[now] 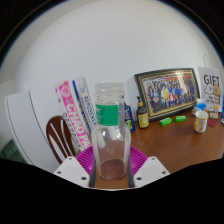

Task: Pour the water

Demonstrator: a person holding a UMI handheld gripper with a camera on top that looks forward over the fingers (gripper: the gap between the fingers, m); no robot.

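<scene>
Gripper [110,165] jaws pinch a clear green-capped bottle [108,140], held upright above the wooden table [175,150]. Cap apparently on; no receiving vessel identifiable, pouring not yet begun

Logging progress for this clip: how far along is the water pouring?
Done: the claw has the clear plastic bottle with a green band between its fingers, apparently gripped. In hand: the bottle is upright above the brown wooden table. Left: tilting and pouring; no receiving vessel is clearly visible, nor whether the bottle holds water.
</scene>
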